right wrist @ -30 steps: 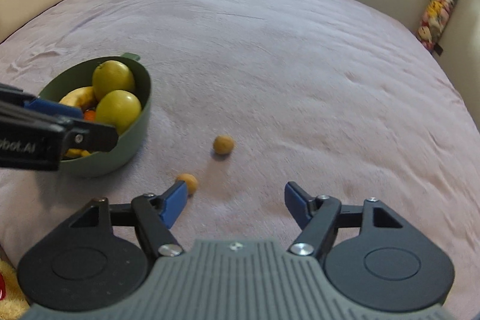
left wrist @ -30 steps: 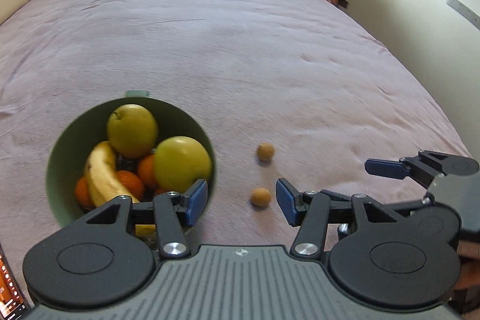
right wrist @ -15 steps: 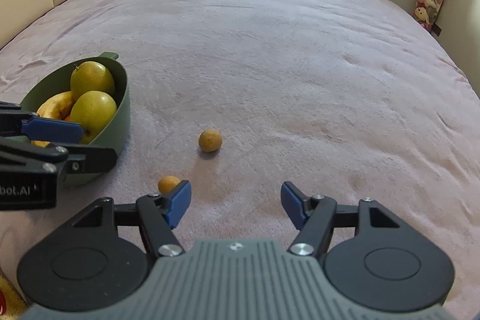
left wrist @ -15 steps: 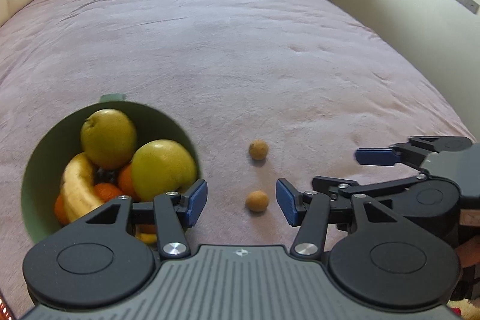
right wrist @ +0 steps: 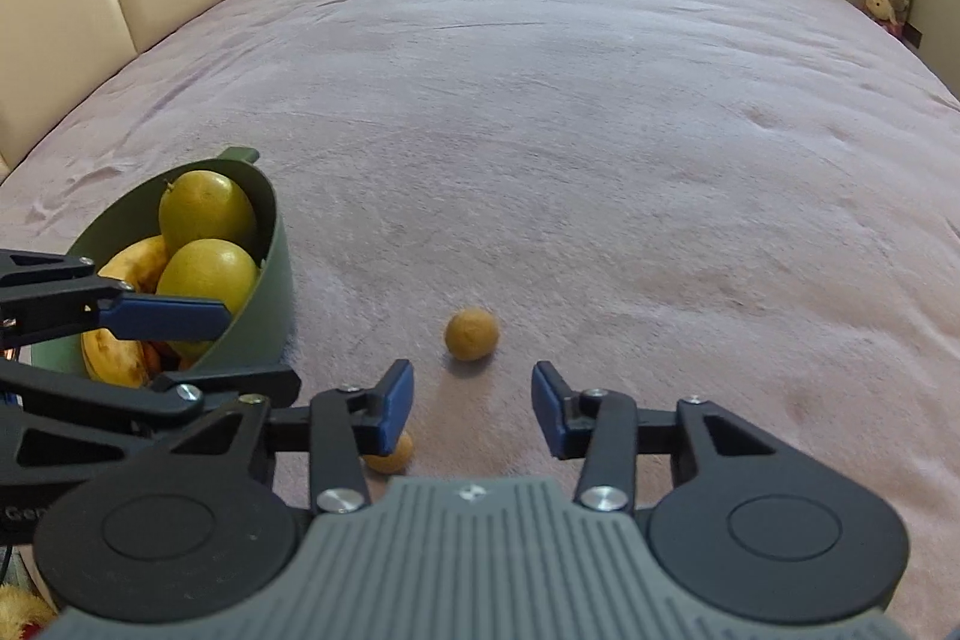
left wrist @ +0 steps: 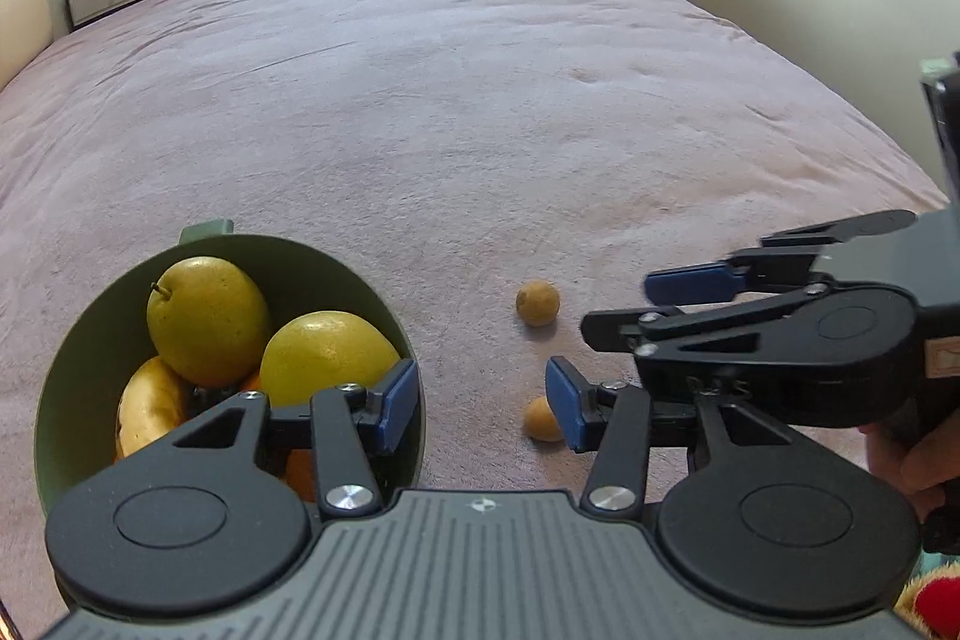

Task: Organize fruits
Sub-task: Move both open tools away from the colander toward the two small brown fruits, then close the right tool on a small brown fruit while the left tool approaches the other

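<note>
Both grippers point steeply down at the mauve bedspread (left wrist: 480, 100), side by side and close together. The left gripper (left wrist: 480, 403) hangs over the near rim of the green bowl (left wrist: 336, 274), its blue pads (left wrist: 393, 403) parted at a middling gap that has just been narrowing, with nothing between them. The right gripper (right wrist: 473, 409) sits just to its right, its jaws also just closing yet apart, gripping nothing; a hand (left wrist: 906, 466) shows behind it at the edge of the left view. The bowl holds two large yellow-green pears (left wrist: 207, 319), a banana (left wrist: 147, 415) and a few oranges (left wrist: 300, 472) mostly hidden beneath. Two small round tan fruits lie loose on the bedspread right of the bowl, slightly apart from each other. The farther small fruit (right wrist: 471, 334) lies ahead of the right gripper, roughly in line with the gap between its fingers. The nearer small fruit (right wrist: 393, 454) is half hidden behind the right gripper's left pad, and in the left view it peeks out beside the left gripper's right pad.
</note>
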The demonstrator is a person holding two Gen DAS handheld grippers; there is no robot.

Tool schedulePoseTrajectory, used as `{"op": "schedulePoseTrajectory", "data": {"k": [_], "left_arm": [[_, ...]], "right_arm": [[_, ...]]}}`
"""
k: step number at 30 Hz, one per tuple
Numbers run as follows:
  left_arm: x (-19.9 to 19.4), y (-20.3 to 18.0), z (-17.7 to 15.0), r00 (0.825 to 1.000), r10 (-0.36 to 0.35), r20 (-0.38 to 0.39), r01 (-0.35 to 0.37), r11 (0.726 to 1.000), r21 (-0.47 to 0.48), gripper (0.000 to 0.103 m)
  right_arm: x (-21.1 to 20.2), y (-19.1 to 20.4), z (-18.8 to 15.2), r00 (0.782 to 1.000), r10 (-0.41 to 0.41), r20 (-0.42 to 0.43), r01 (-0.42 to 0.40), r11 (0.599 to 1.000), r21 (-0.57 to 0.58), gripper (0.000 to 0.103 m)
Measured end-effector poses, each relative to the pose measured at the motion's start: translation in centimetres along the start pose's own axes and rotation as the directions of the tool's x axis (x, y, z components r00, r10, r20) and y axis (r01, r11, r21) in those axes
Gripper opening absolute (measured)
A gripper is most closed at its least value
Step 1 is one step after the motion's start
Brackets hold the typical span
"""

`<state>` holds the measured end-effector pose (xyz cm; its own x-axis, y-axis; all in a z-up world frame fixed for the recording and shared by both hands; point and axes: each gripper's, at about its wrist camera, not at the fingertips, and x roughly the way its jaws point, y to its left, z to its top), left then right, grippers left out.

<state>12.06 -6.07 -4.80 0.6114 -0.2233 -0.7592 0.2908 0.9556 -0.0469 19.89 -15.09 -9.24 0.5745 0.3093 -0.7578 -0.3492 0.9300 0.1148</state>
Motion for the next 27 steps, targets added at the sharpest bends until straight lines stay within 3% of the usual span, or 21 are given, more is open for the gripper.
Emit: {"op": "schedulePoseTrajectory", "data": {"k": [9,17,22,27], "left_arm": [[-0.3,0.4,0.3,1.0,-0.018,-0.021,0.018,1.0,0.001,0.056],[-0.1,2.3,0.6,0.996,-0.081,-0.042,0.074,0.986,-0.15,0.056],[-0.1,2.4,0.6,0.996,-0.082,-0.046,0.074,0.985,-0.158,0.056],[-0.3,2.6,0.6,0.995,-0.083,-0.051,0.073,0.981,-0.178,0.055]], "right_arm": [[2.6,-0.3,1.2,0.999,0.012,-0.034,-0.01,0.999,0.04,0.037],[5.0,0.5,2.3,0.998,-0.023,-0.065,0.025,0.999,0.032,0.034],[6.1,0.8,2.4,0.994,-0.059,-0.088,0.06,0.998,0.014,0.034],[6.7,1.0,2.5,0.992,-0.069,-0.107,0.071,0.997,0.015,0.026]]}}
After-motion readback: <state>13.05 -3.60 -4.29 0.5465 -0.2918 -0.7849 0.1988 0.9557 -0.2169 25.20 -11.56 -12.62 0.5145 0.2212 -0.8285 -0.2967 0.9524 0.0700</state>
